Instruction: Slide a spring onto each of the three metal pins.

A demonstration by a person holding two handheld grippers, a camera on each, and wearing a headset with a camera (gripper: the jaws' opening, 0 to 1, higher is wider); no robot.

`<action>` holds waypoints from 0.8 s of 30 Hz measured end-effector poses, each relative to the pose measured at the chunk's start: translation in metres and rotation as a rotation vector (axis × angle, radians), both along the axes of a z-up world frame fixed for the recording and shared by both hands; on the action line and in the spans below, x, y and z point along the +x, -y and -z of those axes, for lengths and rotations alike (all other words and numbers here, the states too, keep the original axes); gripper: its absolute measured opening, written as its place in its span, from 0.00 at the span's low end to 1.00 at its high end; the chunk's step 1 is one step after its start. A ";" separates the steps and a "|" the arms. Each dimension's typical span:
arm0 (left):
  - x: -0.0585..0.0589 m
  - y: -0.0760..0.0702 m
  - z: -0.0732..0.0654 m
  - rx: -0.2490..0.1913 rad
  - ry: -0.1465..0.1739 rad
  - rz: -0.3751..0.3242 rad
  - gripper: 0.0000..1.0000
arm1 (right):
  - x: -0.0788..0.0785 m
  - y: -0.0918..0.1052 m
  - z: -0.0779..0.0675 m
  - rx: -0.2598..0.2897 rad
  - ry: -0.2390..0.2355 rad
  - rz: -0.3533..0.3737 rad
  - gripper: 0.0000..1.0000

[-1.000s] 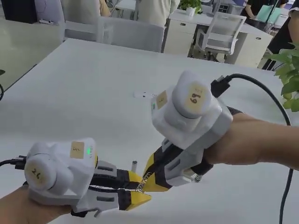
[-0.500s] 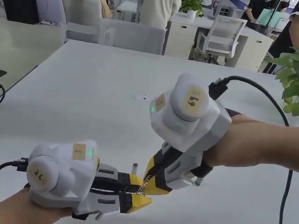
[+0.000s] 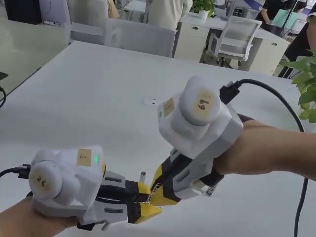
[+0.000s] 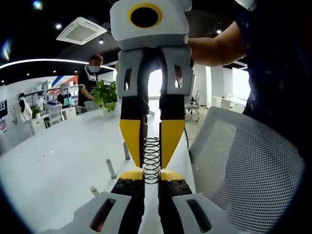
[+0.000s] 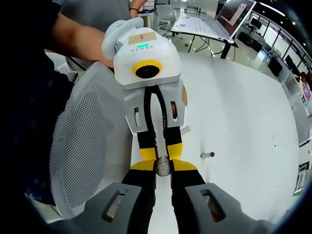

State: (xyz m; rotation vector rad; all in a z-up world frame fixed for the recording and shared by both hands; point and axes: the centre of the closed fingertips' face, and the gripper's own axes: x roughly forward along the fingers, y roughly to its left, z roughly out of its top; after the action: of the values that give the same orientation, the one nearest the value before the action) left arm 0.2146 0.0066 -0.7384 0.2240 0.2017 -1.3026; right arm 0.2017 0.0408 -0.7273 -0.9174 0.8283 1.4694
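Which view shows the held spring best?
Left gripper view: the spring shows side-on, full length, between both jaw pairs. Right gripper view shows it end-on, foreshortened. Head view shows a few coils between yellow jaw tips.

Wide bare surface (image 3: 98,84) ahead, small pins (image 4: 111,168) standing near its front edge, loose spring (image 3: 212,187) lying nearby, mesh chair (image 4: 243,161) against that edge.

White table (image 3: 98,89), metal pins (image 4: 111,168), loose spring (image 5: 185,129)
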 end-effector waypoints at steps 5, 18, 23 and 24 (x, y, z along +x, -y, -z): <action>-0.002 0.001 0.001 0.011 -0.001 0.006 0.01 | -0.002 0.001 0.003 -0.007 -0.012 -0.001 0.08; 0.001 0.001 0.002 0.009 -0.003 0.005 0.02 | 0.001 0.001 0.003 -0.010 -0.010 -0.003 0.08; 0.001 0.001 0.001 0.001 -0.002 0.002 0.03 | 0.002 0.001 0.003 -0.014 -0.002 -0.003 0.08; 0.001 0.001 0.001 0.001 -0.003 0.001 0.03 | 0.002 0.001 0.003 -0.017 -0.005 0.001 0.08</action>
State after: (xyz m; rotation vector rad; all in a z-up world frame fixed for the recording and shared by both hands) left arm 0.2159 0.0055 -0.7397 0.2229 0.2045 -1.3038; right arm 0.2040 0.0399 -0.7304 -0.9264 0.8457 1.4661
